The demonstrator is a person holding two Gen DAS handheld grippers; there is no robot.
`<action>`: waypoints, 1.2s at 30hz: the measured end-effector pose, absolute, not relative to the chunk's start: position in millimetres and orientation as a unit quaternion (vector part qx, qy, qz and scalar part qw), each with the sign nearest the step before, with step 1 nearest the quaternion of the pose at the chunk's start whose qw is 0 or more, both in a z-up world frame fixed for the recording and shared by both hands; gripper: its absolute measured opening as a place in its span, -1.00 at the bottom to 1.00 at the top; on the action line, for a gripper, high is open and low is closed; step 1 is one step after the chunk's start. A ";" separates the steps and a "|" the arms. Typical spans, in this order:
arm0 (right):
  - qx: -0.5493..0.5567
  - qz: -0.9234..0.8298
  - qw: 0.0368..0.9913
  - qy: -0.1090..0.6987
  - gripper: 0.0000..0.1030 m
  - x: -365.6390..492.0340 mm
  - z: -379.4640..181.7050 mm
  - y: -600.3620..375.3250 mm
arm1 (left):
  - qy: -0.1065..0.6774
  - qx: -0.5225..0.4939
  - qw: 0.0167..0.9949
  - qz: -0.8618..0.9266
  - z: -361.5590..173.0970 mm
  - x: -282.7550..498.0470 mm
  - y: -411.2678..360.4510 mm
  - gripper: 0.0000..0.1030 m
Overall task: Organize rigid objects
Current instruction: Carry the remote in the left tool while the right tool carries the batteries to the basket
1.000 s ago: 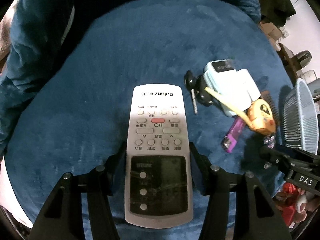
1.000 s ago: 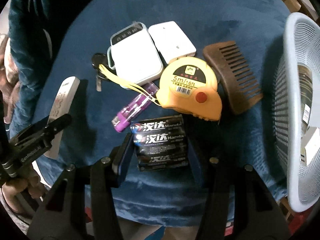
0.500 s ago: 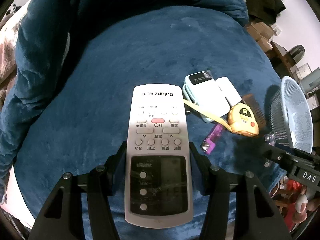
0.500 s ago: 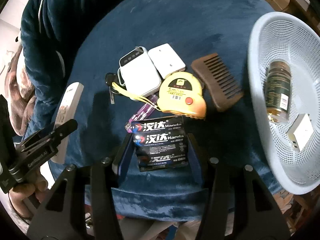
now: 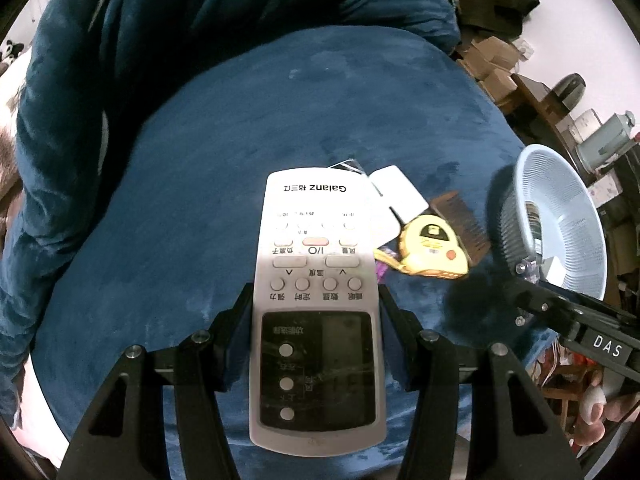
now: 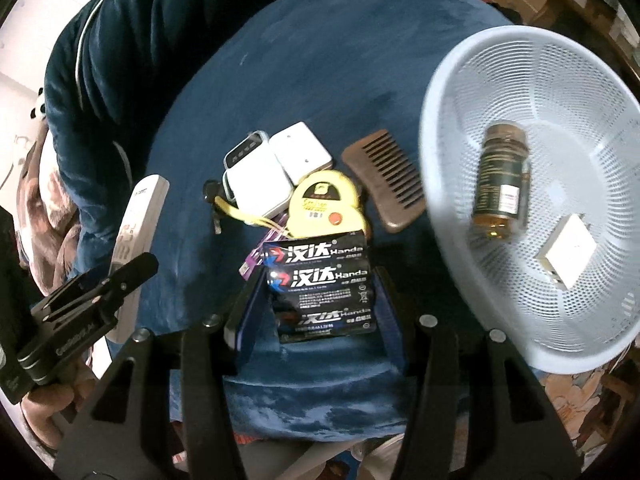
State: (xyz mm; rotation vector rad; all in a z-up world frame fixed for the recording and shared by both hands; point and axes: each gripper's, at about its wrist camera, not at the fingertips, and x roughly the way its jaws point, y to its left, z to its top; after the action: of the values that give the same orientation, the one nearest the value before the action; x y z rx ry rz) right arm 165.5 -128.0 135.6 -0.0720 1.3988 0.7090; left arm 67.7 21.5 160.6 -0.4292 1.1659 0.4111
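Now both tongs are carrying loads above the blue table point(image 5: 248, 128).

Leftward, the left tongs point(image 5: 316, 316) are gripping the Galanz remote point(image 5: 316, 280), its long axis running along the fingers; the right tongs point(image 6: 316, 304) are clamping the Handa battery pack point(image 6: 320, 284). Rightward, the perforated basket point(image 6: 460, 80) is lying just beside the right tongs, nearer them than the left.

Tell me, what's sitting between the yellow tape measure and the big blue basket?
A brown comb lies between the tape measure and the basket on the blue cover. The right wrist view shows it best.
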 end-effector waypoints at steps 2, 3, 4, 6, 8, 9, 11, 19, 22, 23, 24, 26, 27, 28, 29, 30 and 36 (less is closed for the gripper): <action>-0.025 0.315 0.711 0.628 0.03 167.8 138.4 -133.5 | 0.543 -0.198 0.795 0.186 161.9 72.3 16.7 0.13; -0.020 0.312 0.714 0.626 0.03 169.3 140.2 -137.5 | 0.543 -0.195 0.796 0.183 162.6 75.3 13.3 0.13; -0.018 0.310 0.716 0.625 0.03 170.4 141.5 -140.1 | 0.543 -0.194 0.797 0.182 162.9 77.1 11.1 0.13; -0.013 0.305 0.720 0.623 0.03 172.7 143.8 -145.9 | 0.544 -0.190 0.798 0.176 163.7 82.0 5.2 0.13; -0.008 0.301 0.722 0.622 0.03 174.7 145.4 -149.8 | 0.545 -0.186 0.800 0.171 164.4 86.1 0.5 0.12; -0.005 0.298 0.724 0.622 0.03 176.1 146.1 -152.5 | 0.545 -0.185 0.800 0.170 164.6 87.7 -1.8 0.13; 0.001 0.294 0.726 0.621 0.03 178.8 147.5 -157.3 | 0.545 -0.183 0.801 0.166 165.4 91.0 -5.2 0.13; 0.018 0.276 0.735 0.618 0.03 187.4 149.3 -173.5 | 0.545 -0.176 0.806 0.150 169.6 104.6 -20.2 0.13; 0.024 0.271 0.739 0.617 0.03 189.2 150.3 -179.6 | 0.545 -0.172 0.808 0.142 170.9 110.4 -28.6 0.13; 0.027 0.268 0.740 0.616 0.03 190.1 150.5 -182.2 | 0.546 -0.171 0.808 0.140 170.8 111.7 -31.1 0.13; 0.028 0.267 0.741 0.616 0.03 190.8 150.5 -184.0 | 0.547 -0.168 0.808 0.137 170.8 114.1 -34.1 0.12; 0.032 0.263 0.742 0.616 0.03 192.8 150.4 -188.5 | 0.548 -0.166 0.809 0.133 171.1 117.4 -37.7 0.13; 0.034 0.260 0.742 0.616 0.03 193.5 150.4 -191.0 | 0.548 -0.164 0.809 0.131 171.2 119.2 -39.9 0.13; 0.035 0.259 0.743 0.617 0.03 194.5 150.0 -193.1 | 0.549 -0.162 0.810 0.129 171.5 121.6 -42.6 0.13; 0.038 0.256 0.743 0.617 0.03 195.8 149.7 -196.0 | 0.549 -0.161 0.810 0.127 172.0 123.7 -44.7 0.13; 0.040 0.254 0.744 0.617 0.03 196.8 149.4 -198.3 | 0.549 -0.159 0.811 0.125 172.6 126.8 -47.5 0.13; 0.050 0.238 0.749 0.617 0.03 205.0 148.2 -215.6 | 0.548 -0.149 0.816 0.111 175.6 145.3 -64.9 0.13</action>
State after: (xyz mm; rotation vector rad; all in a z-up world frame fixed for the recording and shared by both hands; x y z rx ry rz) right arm 205.0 -215.6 148.2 0.1092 1.3479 0.5202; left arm 145.3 -64.9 175.6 -0.3173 1.1690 0.2359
